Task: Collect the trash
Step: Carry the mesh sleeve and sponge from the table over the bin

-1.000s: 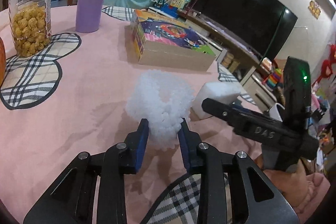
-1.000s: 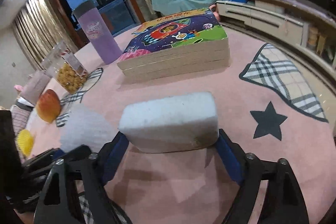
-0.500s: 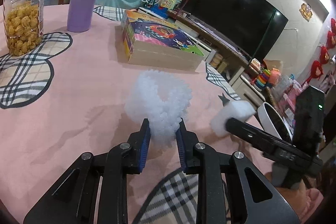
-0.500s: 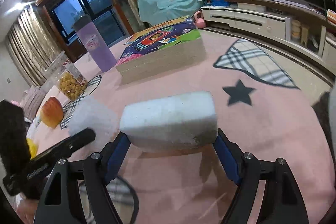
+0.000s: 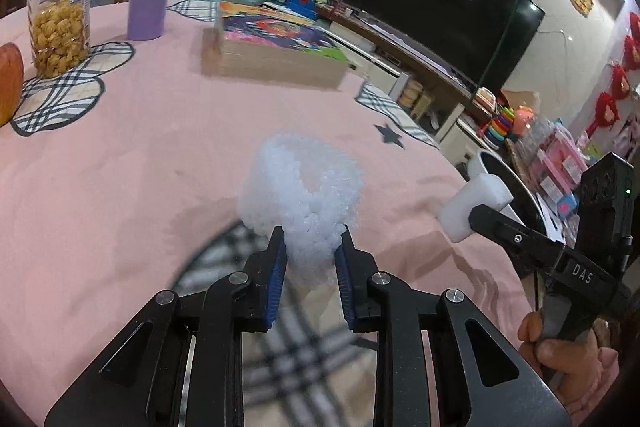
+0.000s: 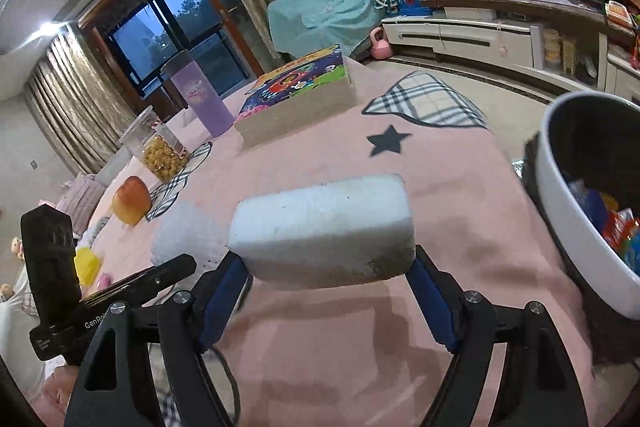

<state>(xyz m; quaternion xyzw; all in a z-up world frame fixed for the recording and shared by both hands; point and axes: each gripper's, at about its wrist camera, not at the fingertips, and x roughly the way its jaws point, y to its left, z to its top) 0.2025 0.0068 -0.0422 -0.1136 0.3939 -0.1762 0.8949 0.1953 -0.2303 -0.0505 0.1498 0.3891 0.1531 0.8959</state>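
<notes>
Left gripper point(image 5: 310, 259) tight on white foam net point(image 5: 304, 195), right gripper point(image 6: 328, 291) wide around white foam block point(image 6: 324, 227), both above the table edge point(image 6: 516, 195); white bin point(image 6: 576, 227) of bright wrappers point(image 6: 612, 223) just right of the fingers.

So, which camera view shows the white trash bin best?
The right wrist view: the white trash bin fills the right edge, its open mouth showing colourful wrappers inside. The left wrist view shows only part of its rim, behind the foam block and right gripper.

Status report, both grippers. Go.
Left gripper shut on foam net. Right gripper shut on foam block, both lifted off the pink cloth. White bin close right of the block, nothing between.
</notes>
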